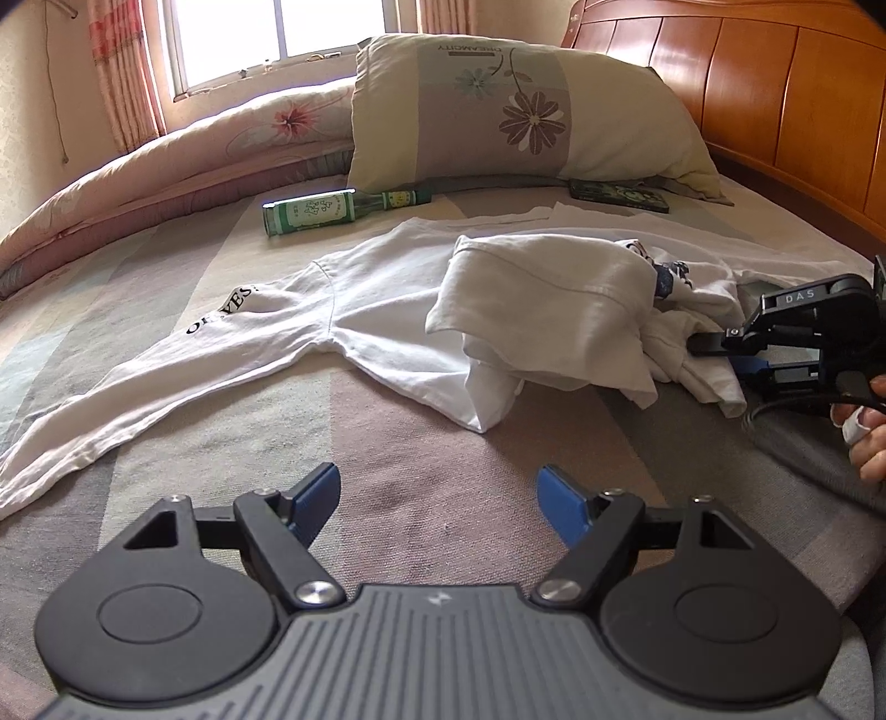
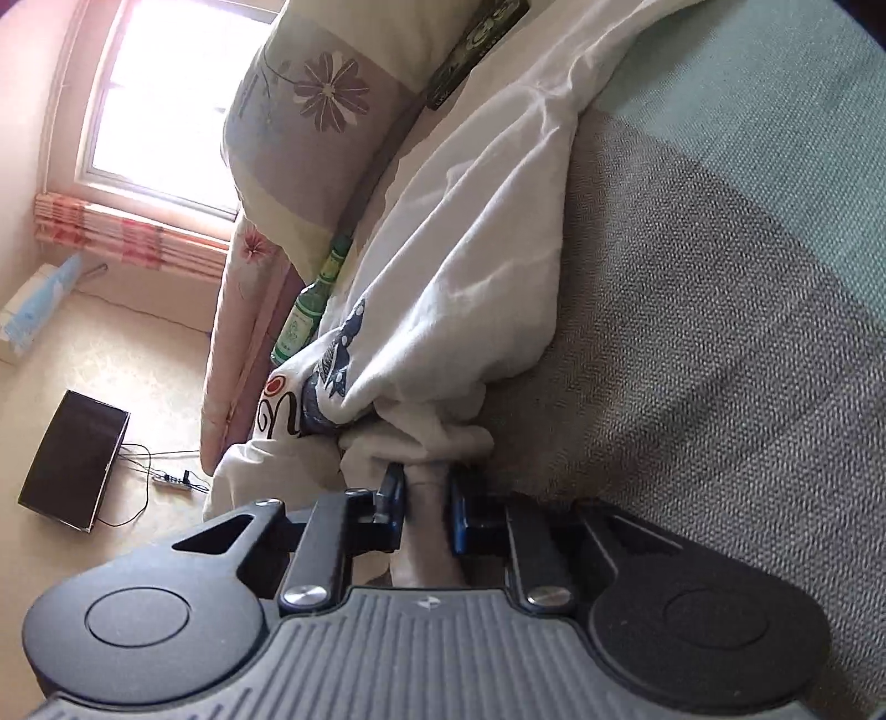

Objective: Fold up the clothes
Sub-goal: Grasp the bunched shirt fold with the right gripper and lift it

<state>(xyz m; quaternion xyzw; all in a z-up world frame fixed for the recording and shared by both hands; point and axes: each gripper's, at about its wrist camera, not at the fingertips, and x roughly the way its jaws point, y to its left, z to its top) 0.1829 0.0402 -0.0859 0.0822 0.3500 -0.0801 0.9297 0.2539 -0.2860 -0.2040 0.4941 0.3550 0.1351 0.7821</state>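
Bottle (image 1: 338, 210) green, lying on its side at 11 o'clock on bed (image 1: 138, 288), neck toward pillow (image 1: 498, 116); contents not readable, label text too small. Dark flat packet (image 1: 619, 195) at 1 o'clock, tucked under pillow edge.

Shirt (image 1: 343, 310) white, spread centre of bed, one sleeve stretched out to 8 o'clock, far side bunched and lifted at 3 o'clock. Left gripper (image 1: 437, 501) low at 6 o'clock, jaws wide, nothing between, clear of shirt. Right gripper (image 2: 425, 501) clamped narrow on bunched shirt fabric.

Striped bedcover, pink floral quilt (image 1: 166, 166) along 10 o'clock edge, wood headboard (image 1: 775, 94) at 2 o'clock, window (image 1: 277, 33) at 12, pink curtain (image 1: 119, 72). Dark screen (image 2: 75, 459) and cables on floor, right wrist view.

Writing: "OH YES" on sleeve, "DREAMCITY" upside down on pillow, "DAS" on right gripper.
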